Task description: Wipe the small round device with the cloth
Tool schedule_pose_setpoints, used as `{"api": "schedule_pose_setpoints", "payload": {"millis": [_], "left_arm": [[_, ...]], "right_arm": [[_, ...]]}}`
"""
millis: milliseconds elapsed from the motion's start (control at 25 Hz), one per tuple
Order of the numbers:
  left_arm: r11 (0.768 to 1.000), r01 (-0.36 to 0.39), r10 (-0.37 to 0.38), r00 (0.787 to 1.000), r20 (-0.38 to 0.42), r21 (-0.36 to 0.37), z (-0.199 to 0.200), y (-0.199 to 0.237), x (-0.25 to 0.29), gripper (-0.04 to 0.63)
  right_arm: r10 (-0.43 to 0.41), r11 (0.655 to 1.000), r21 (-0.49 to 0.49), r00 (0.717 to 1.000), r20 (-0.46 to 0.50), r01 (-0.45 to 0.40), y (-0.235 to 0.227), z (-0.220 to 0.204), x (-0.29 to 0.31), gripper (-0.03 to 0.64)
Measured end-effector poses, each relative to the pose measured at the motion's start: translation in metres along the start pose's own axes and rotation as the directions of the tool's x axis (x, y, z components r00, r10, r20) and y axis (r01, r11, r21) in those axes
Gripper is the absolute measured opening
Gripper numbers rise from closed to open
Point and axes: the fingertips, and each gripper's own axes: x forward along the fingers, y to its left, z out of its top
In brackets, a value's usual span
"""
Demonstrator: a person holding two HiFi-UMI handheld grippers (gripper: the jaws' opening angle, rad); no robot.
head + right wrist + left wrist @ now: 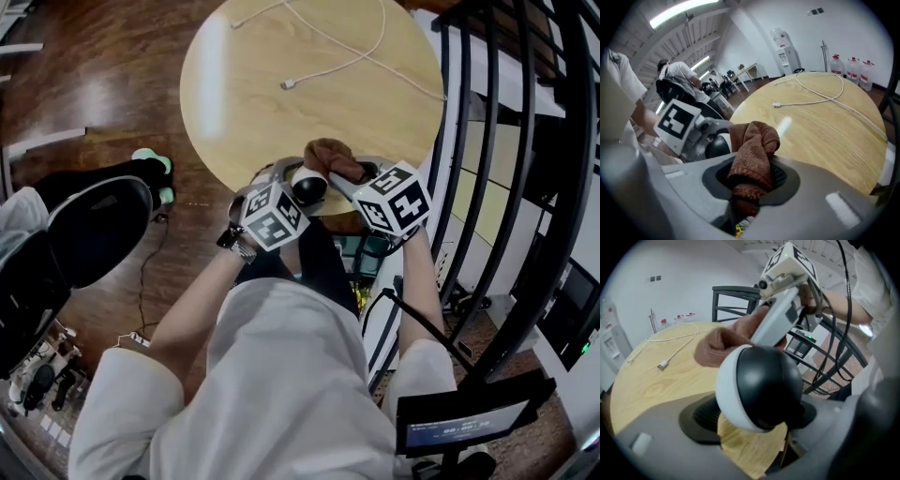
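Observation:
The small round device [309, 184], a black ball with a white rim [759, 385], sits between the jaws of my left gripper [302, 190] over the near edge of the round wooden table [244, 94]. The left gripper [757, 416] is shut on it. My right gripper [339, 174] is shut on a bunched brown cloth [333, 157], which lies just behind and to the right of the device. In the right gripper view the cloth [752, 154] hangs between the jaws of the right gripper [750, 183], and the device [718, 145] shows to its left. Whether cloth and device touch I cannot tell.
A white cable [337, 42] with a plug [289, 84] lies across the far half of the table. A black metal railing [497, 141] runs along the right. A black office chair [94, 225] stands on the wood floor at left. Water bottles [853, 65] stand beyond the table.

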Motion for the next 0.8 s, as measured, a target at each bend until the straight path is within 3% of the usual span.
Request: {"api": "schedule_pose_setpoints", "payload": {"millis": [160, 280, 360, 480, 640, 800], "left_arm": [[1.0, 0.007, -0.007, 1.0, -0.004, 0.0, 0.007, 0.0, 0.008, 0.364], [1.0, 0.006, -0.006, 1.0, 0.008, -0.001, 0.004, 0.001, 0.006, 0.367], [1.0, 0.008, -0.008, 1.0, 0.015, -0.002, 0.003, 0.001, 0.005, 0.368], [1.0, 0.013, -0.013, 1.0, 0.023, -0.001, 0.004, 0.003, 0.01, 0.368], [0.999, 0.039, -0.039, 0.999, 0.012, 0.01, -0.001, 0.003, 0.029, 0.359], [0.997, 0.072, -0.071, 0.997, -0.019, 0.035, -0.01, 0.002, 0.034, 0.348]], "right_arm": [[-0.086, 0.996, -0.033, 0.991, -0.106, 0.082, -0.027, -0.027, 0.02, 0.089], [-0.207, 0.976, -0.102, 0.965, -0.161, 0.192, -0.034, -0.041, 0.036, 0.089], [-0.293, 0.954, -0.108, 0.948, -0.122, 0.281, -0.032, -0.036, 0.031, 0.088], [-0.377, 0.925, -0.031, 0.925, 0.043, 0.378, -0.023, -0.013, -0.006, 0.088], [-0.26, 0.966, 0.092, 0.924, 0.281, 0.243, 0.022, 0.018, -0.046, 0.089], [-0.285, 0.957, 0.112, 0.934, 0.217, 0.266, 0.034, 0.006, -0.032, 0.088]]}}
